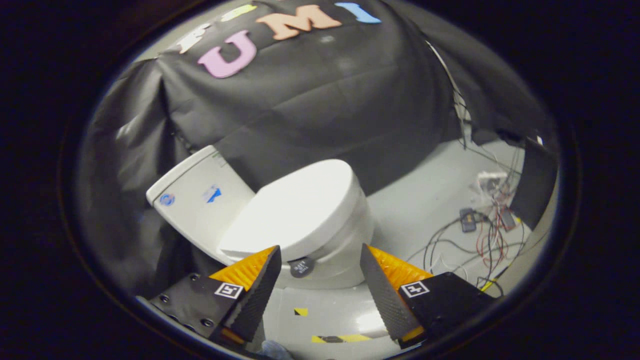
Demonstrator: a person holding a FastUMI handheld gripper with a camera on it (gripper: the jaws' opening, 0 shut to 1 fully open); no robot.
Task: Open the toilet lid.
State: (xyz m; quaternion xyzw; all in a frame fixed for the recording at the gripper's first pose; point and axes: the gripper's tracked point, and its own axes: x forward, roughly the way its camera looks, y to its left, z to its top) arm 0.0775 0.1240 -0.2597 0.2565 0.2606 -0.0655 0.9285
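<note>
Nothing is done yet: the lid [300, 205] lies flat and closed on the toilet [340, 250] at the centre of the frame, just beyond the tongs [320, 260], which gape wide and hold nothing (lifting is all still ahead).

The claw [320, 257] gapes empty, the closed toilet lid [292, 207] just beyond it.

No text legible. Tank [197, 200] stickers and the round bowl [345, 240] label [301, 267] are possibly printed, too small to read.
</note>
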